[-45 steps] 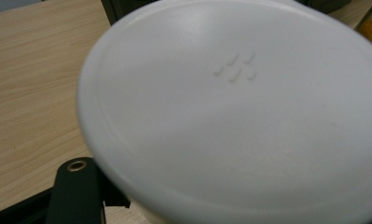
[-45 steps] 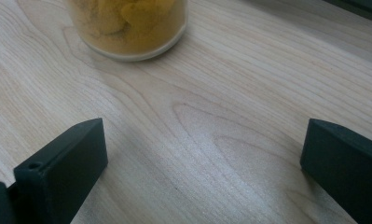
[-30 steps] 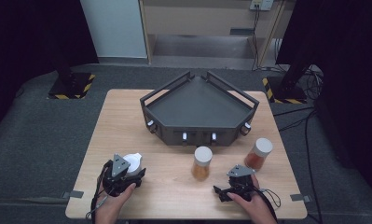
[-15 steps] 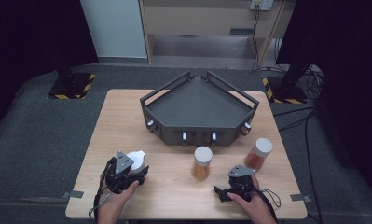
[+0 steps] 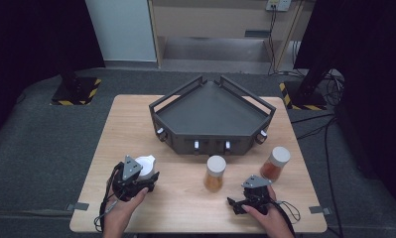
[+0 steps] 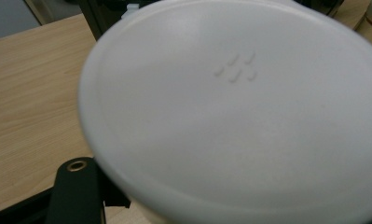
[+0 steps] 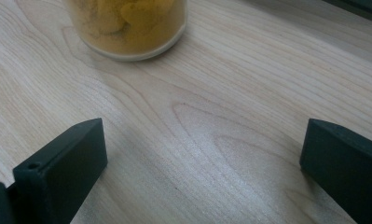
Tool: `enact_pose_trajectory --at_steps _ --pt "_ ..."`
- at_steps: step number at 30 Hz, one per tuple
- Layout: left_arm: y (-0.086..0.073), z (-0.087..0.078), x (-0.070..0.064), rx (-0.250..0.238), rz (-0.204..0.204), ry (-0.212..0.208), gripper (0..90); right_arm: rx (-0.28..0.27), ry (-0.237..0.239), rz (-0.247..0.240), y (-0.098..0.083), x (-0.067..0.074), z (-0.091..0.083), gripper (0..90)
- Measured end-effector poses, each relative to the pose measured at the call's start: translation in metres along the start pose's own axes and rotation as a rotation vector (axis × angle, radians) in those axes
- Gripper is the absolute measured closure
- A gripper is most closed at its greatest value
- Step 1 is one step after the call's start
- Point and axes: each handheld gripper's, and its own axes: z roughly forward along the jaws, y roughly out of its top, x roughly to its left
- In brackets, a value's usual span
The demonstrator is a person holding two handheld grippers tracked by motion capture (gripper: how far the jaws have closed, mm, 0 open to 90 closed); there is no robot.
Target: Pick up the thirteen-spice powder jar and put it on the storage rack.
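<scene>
White plastic fills most of the left gripper view: a round, white-lidded container [image 6: 239,112] sits right up against the camera, and in the high view the same container [image 5: 145,166] is at the front of the left gripper [image 5: 133,179], near the left front of the pale wooden table [image 5: 136,119]. That gripper's jaws appear clamped on it, though the pads themselves are hidden under the lid. Beyond, at the table's middle, stands a dark grey angular tray with rails and knobs [image 5: 213,111], bare inside. Just in front of it stands a clear jar of yellow-orange powder with a white lid [image 5: 215,173], and to the right a second clear jar of reddish powder [image 5: 275,163]. The right gripper [image 5: 245,198] rests low on the wood, jaws spread wide with nothing between them, the yellow jar's base [image 7: 127,28] ahead. The likely hazard is a hidden, off-centre grip letting the container tilt or slip when lifted; a swing rightward could also knock the yellow jar over.
</scene>
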Motion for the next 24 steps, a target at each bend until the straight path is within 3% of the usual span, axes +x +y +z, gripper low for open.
enact_pose_trajectory --at_steps 24 --pt "0.028 0.001 0.006 -0.001 0.036 -0.03 29.3 0.0 0.0 0.0 0.0 0.0 0.0 0.5"
